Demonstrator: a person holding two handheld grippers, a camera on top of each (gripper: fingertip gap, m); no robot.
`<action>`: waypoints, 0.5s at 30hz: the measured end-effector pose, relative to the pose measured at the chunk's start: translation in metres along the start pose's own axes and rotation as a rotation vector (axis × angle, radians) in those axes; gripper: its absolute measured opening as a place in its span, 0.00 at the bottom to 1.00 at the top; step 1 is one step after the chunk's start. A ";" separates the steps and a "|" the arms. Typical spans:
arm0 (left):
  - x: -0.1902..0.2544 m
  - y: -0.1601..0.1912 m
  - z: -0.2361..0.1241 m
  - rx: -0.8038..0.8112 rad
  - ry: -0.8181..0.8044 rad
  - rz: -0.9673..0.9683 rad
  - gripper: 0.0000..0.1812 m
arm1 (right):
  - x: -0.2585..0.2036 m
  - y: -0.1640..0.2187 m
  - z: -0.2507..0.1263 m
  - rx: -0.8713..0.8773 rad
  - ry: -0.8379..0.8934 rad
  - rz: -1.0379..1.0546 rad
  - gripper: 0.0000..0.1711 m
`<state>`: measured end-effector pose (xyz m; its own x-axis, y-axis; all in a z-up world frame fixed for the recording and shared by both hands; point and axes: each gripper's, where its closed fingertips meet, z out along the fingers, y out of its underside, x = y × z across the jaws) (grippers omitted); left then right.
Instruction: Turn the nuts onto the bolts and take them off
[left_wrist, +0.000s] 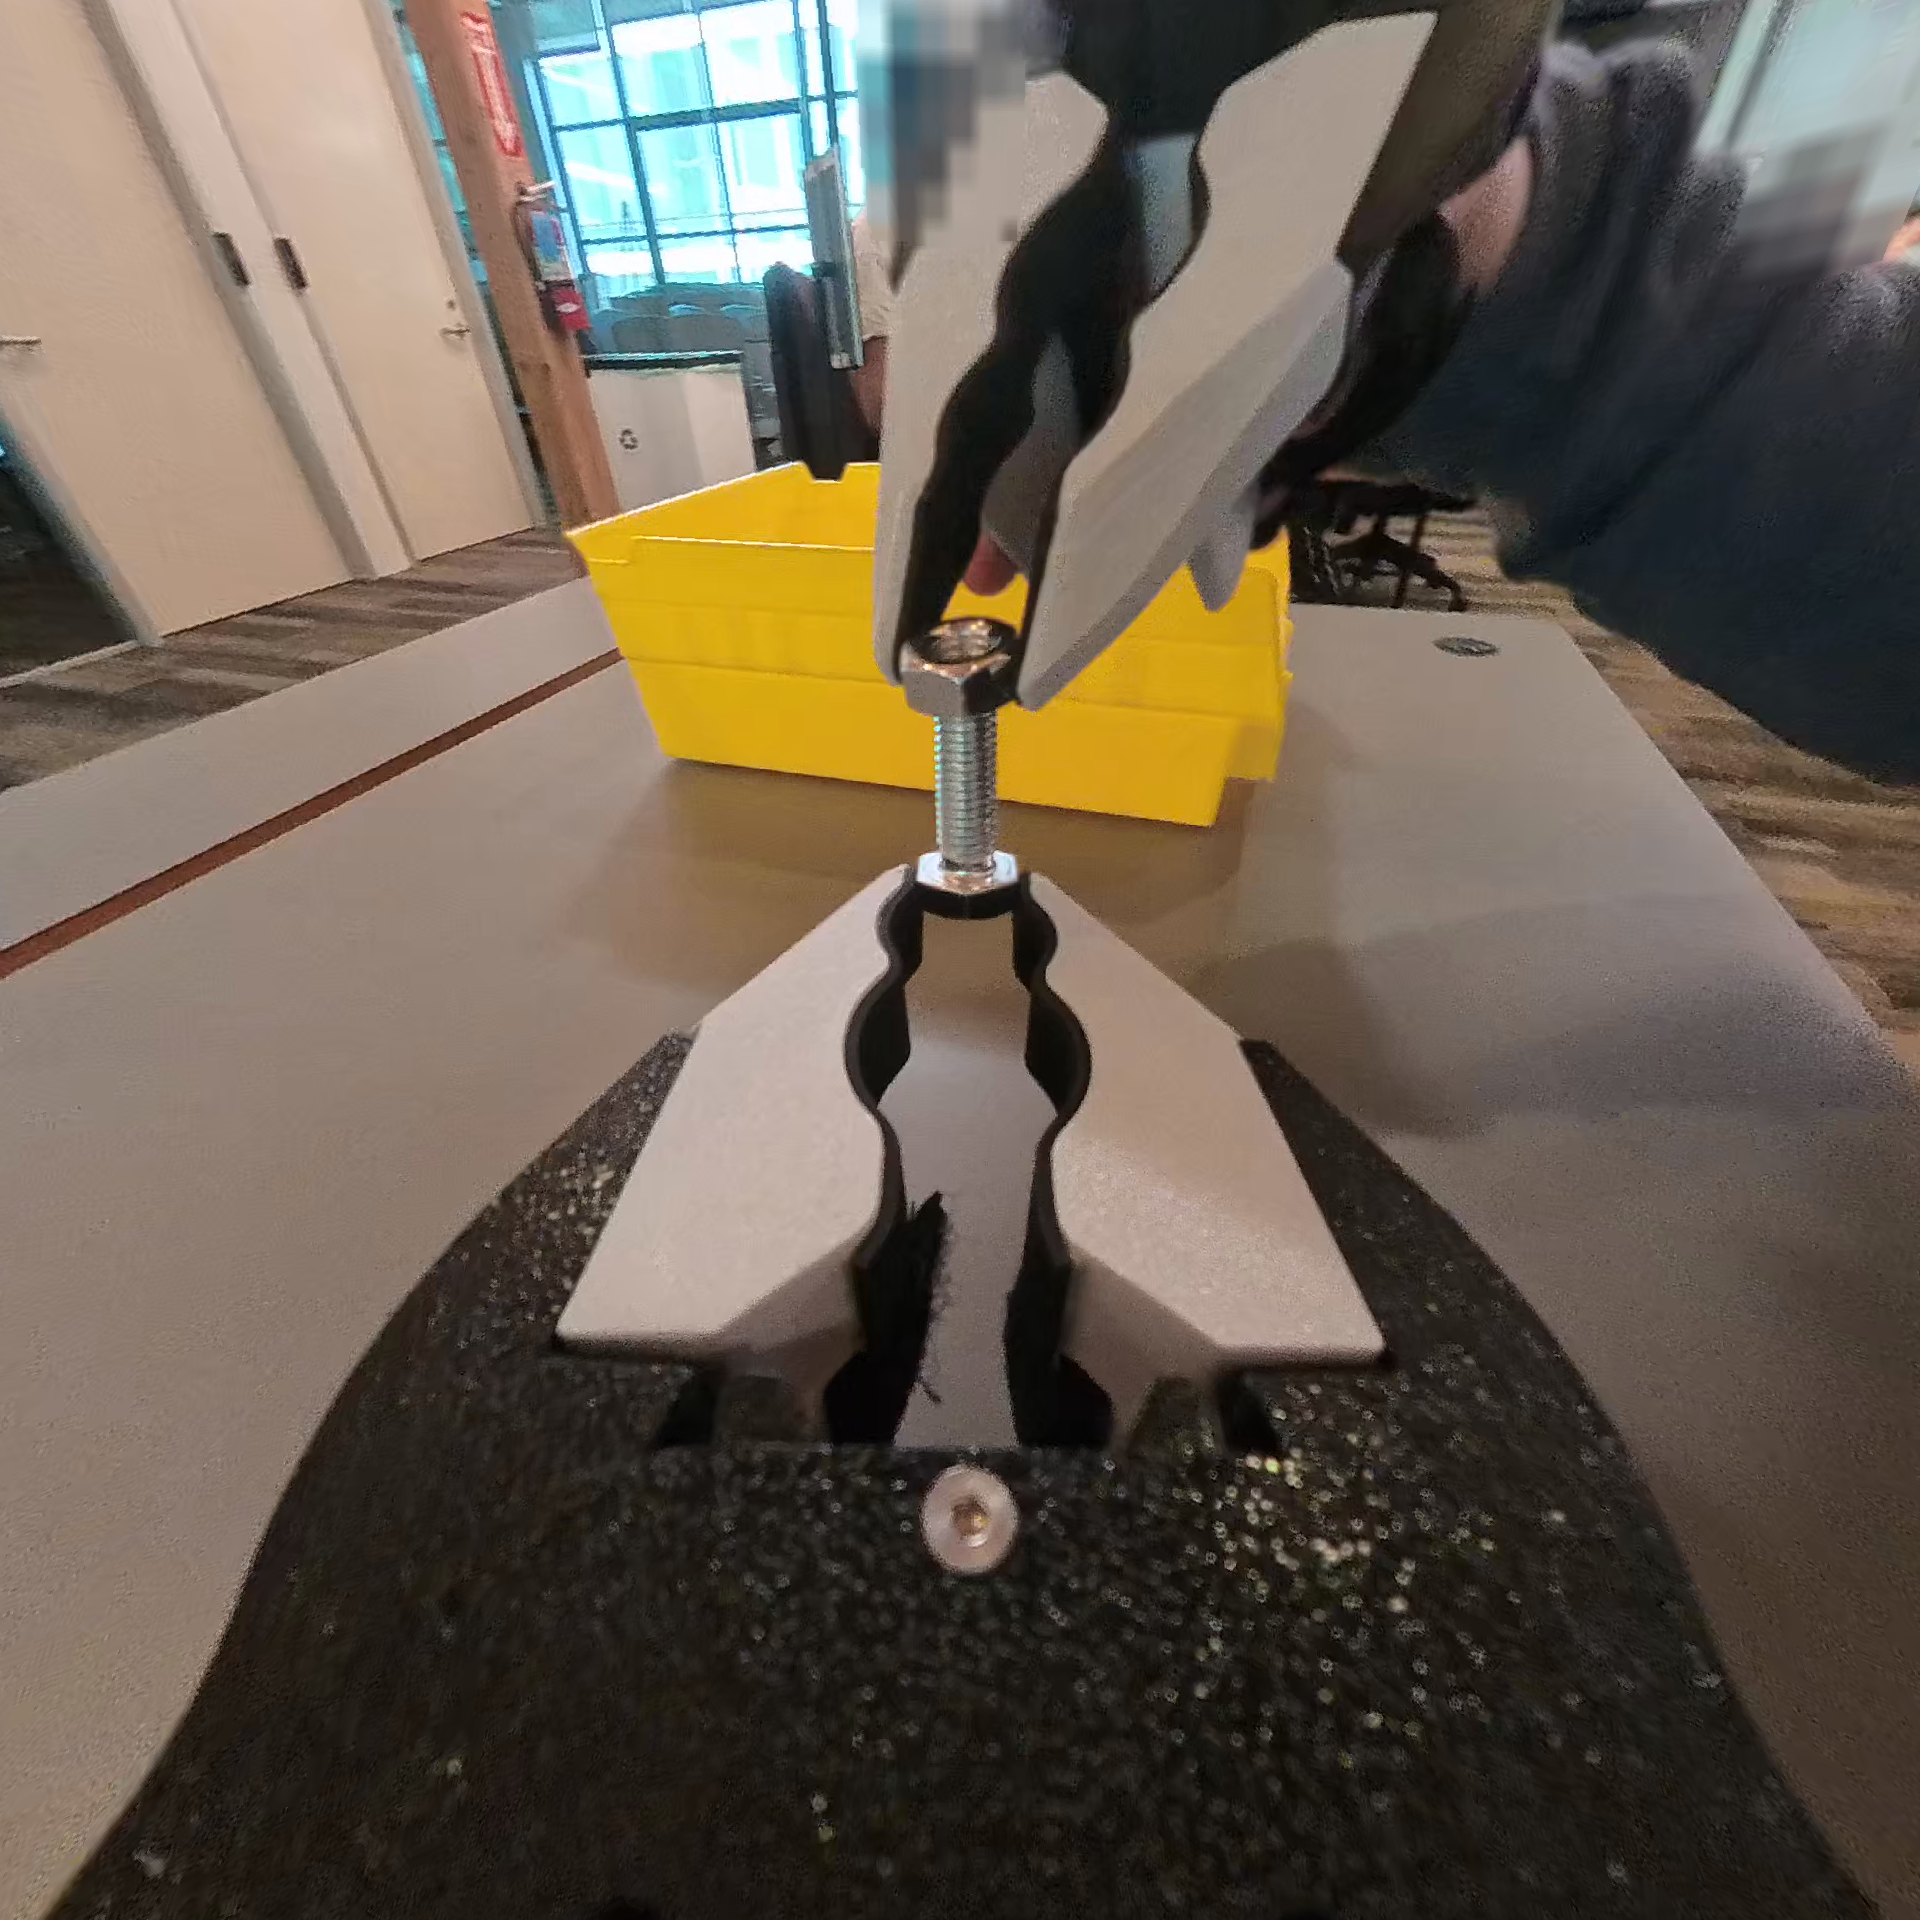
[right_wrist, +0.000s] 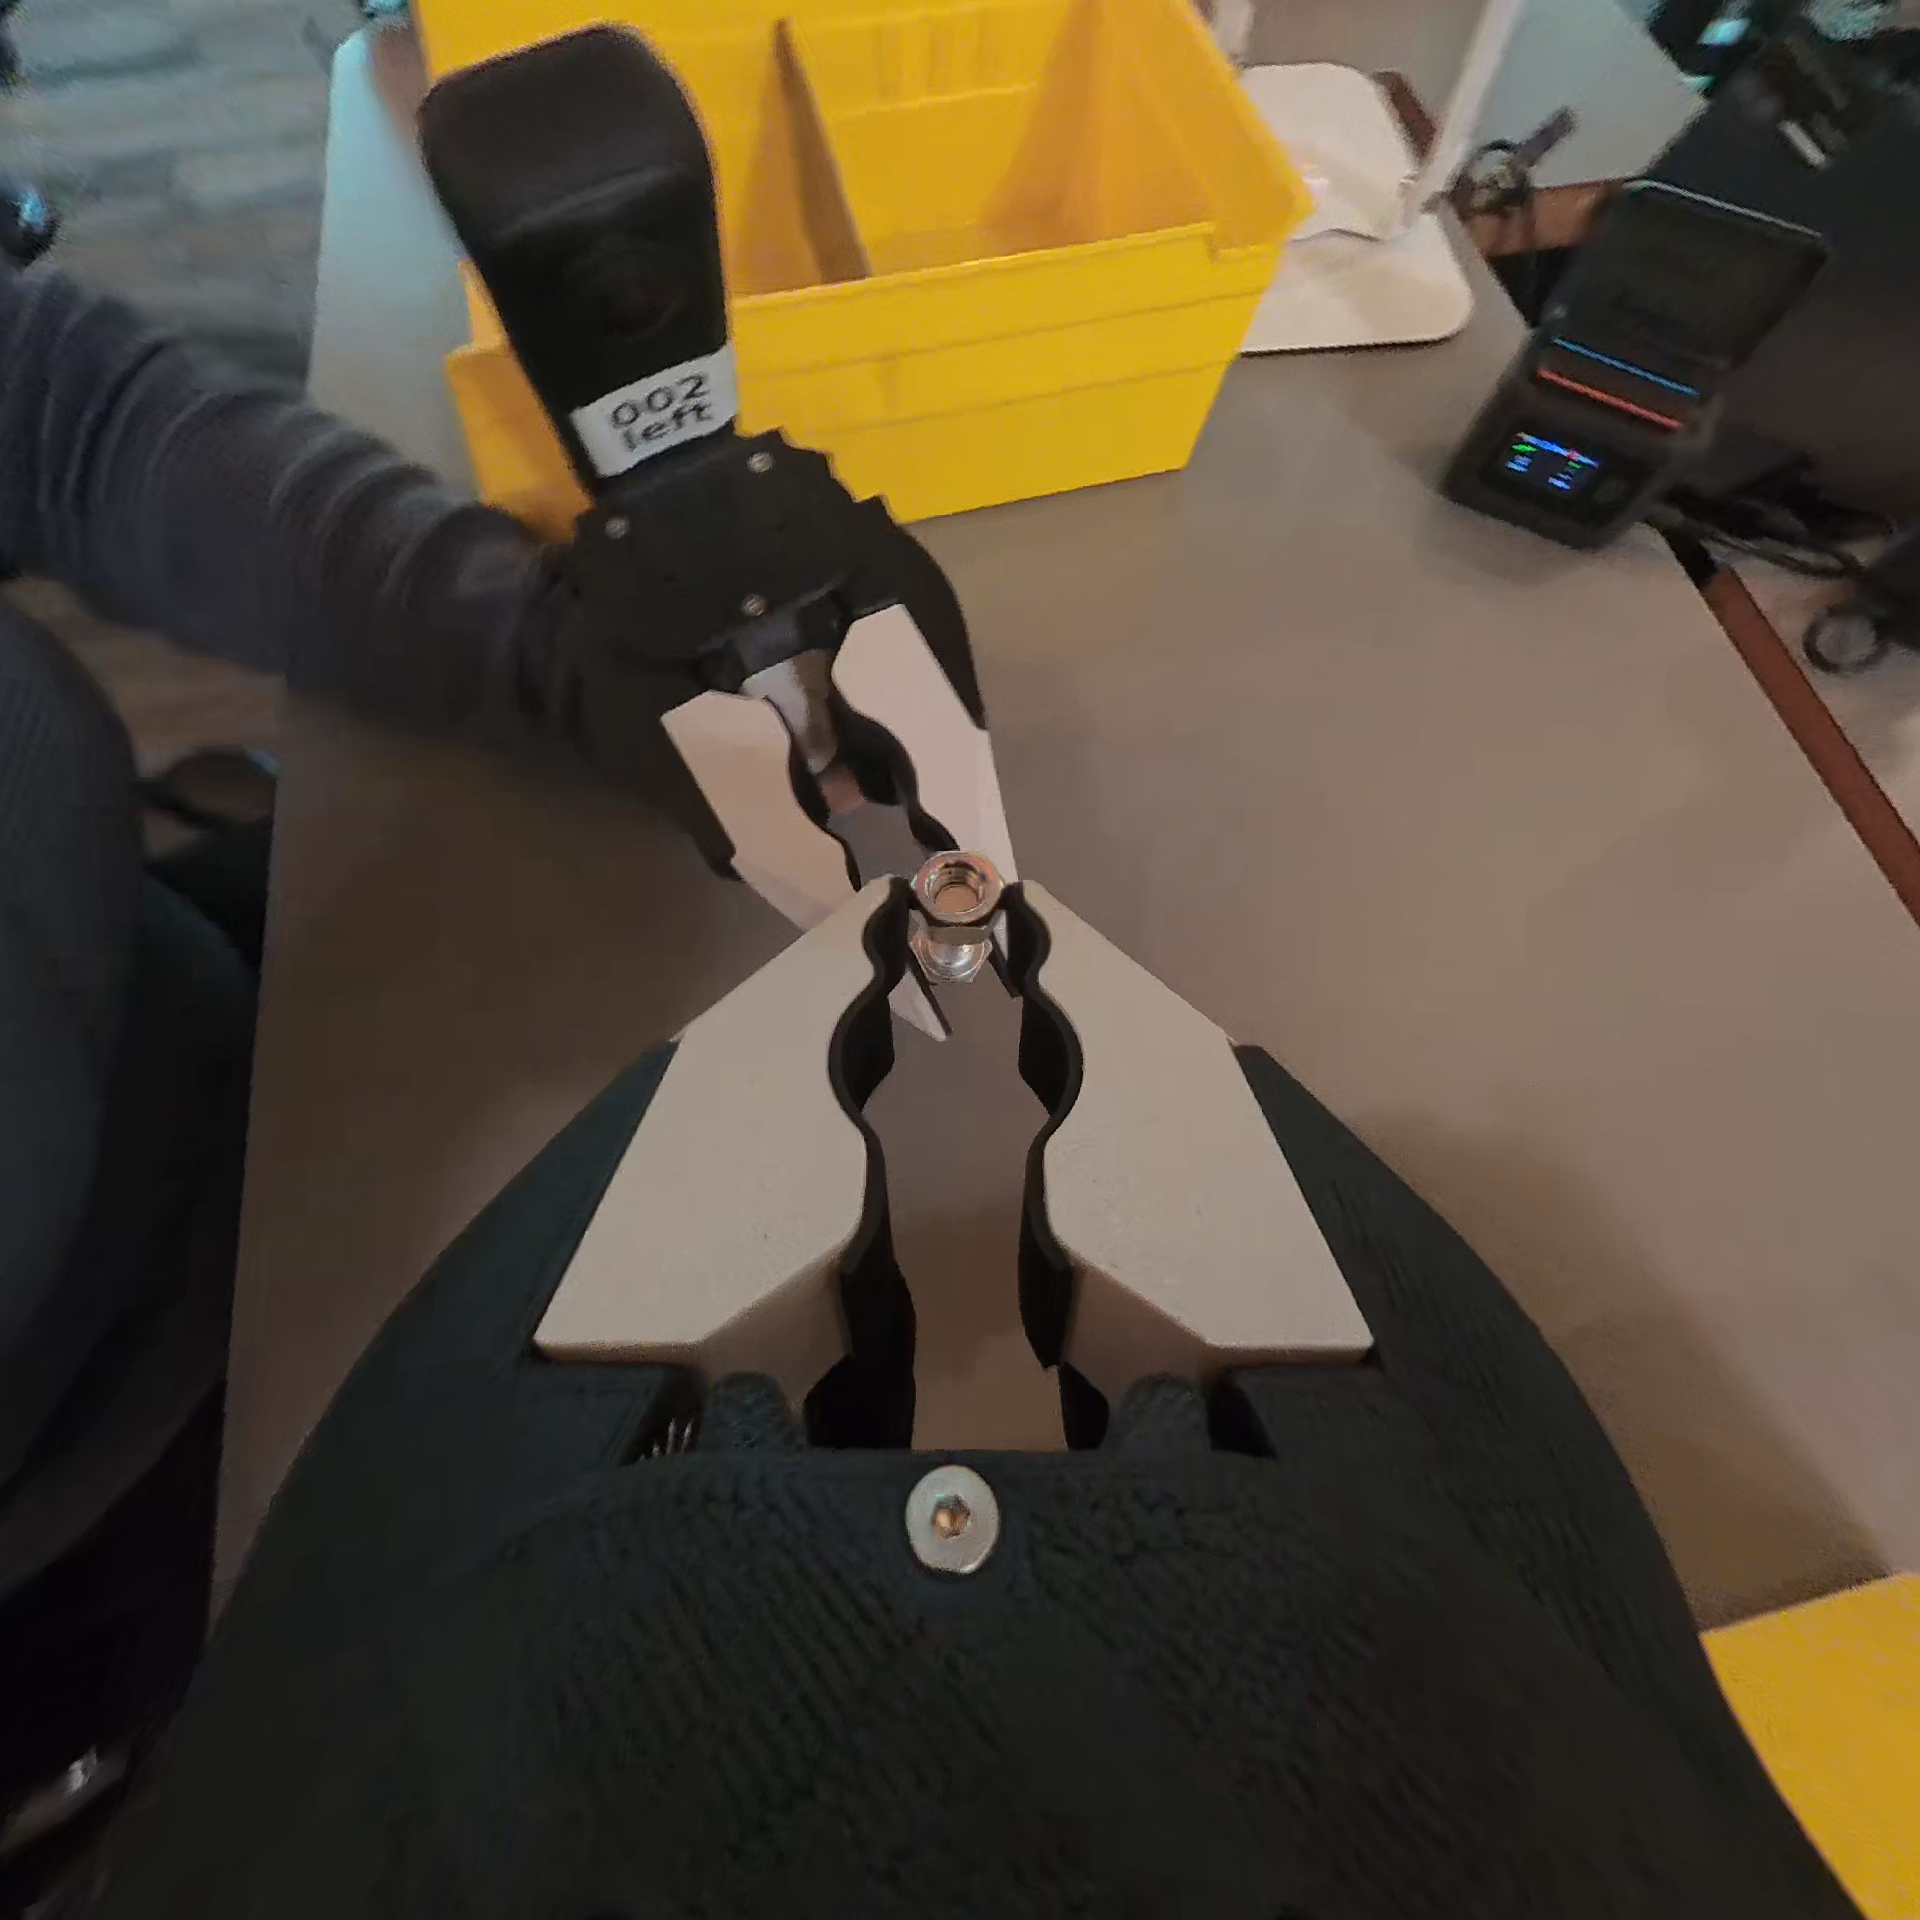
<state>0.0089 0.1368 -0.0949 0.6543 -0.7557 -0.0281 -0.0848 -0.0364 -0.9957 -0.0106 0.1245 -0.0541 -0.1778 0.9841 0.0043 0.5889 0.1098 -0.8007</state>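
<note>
A silver bolt (left_wrist: 966, 790) stands upright over the grey table (left_wrist: 416, 987). My left gripper (left_wrist: 968, 888) is shut on the bolt's hex head (left_wrist: 966, 873) at its fingertips. My right gripper (left_wrist: 961, 670) comes down from above and is shut on a silver nut (left_wrist: 956, 665) at the top of the threads. In the right wrist view I look down on the nut (right_wrist: 954, 891) between my right gripper's tips (right_wrist: 954, 902). The bolt head (right_wrist: 948, 954) is below it, held by the left gripper (right_wrist: 956, 961), which reaches in from the upper left.
A yellow divided bin (left_wrist: 790, 623) stands just behind the bolt; it also shows in the right wrist view (right_wrist: 987, 343). A black device with a small screen (right_wrist: 1621, 395) and a white flat base (right_wrist: 1351, 249) are at the far right. A yellow surface (right_wrist: 1829, 1745) is at the near right. There is about 4 centimetres between the tips of the two grippers.
</note>
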 end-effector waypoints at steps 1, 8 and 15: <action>-0.003 0.000 -0.001 0.003 -0.017 -0.015 0.08 | 0.003 -0.002 0.001 0.020 0.037 0.033 0.10; -0.019 0.001 -0.005 0.008 -0.143 -0.118 0.08 | 0.024 -0.008 0.009 0.260 0.393 0.285 0.10; -0.014 -0.006 -0.006 0.055 -0.084 -0.141 0.08 | 0.020 -0.014 0.005 0.486 0.479 0.309 0.10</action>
<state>-0.0046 0.1435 -0.0883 0.7178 -0.6879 0.1076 0.0524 -0.1008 -0.9935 -0.0267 0.1419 -0.0457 0.3670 0.9256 -0.0921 0.1222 -0.1461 -0.9817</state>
